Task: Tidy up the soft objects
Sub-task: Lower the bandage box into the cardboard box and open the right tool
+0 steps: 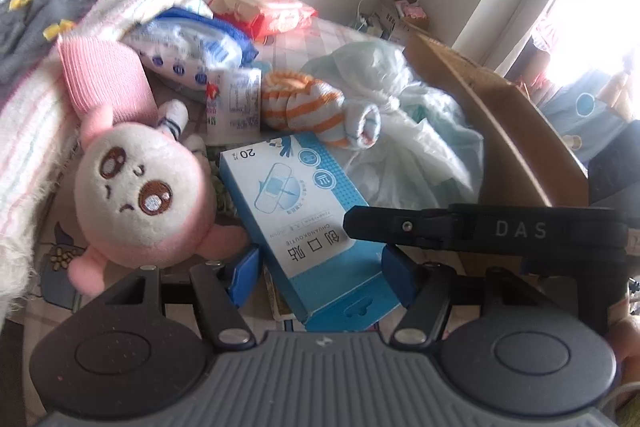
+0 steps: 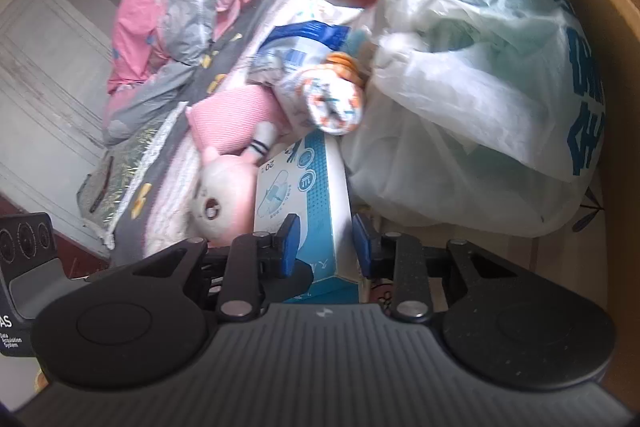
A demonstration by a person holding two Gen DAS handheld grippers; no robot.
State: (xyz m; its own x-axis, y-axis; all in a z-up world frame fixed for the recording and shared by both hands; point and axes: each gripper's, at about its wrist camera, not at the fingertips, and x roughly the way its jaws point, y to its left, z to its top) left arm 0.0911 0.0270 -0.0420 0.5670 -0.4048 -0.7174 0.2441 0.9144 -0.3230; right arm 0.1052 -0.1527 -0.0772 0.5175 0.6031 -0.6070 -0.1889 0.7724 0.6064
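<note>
The right gripper (image 2: 325, 247) tilts downward, its blue pads clamped on the blue box (image 2: 316, 195). The left gripper (image 1: 320, 267) angles down, jaws apart astride that box. The pink plush toy (image 1: 136, 195) lies at ten o'clock, the striped sock (image 1: 320, 107) at twelve.

The blue box (image 1: 304, 223) has its near end hidden behind the left gripper (image 1: 320, 273). The pink plush toy (image 2: 224, 195) is half hidden behind the box. The cardboard box (image 2: 580, 27) runs off the picture's edge.
</note>
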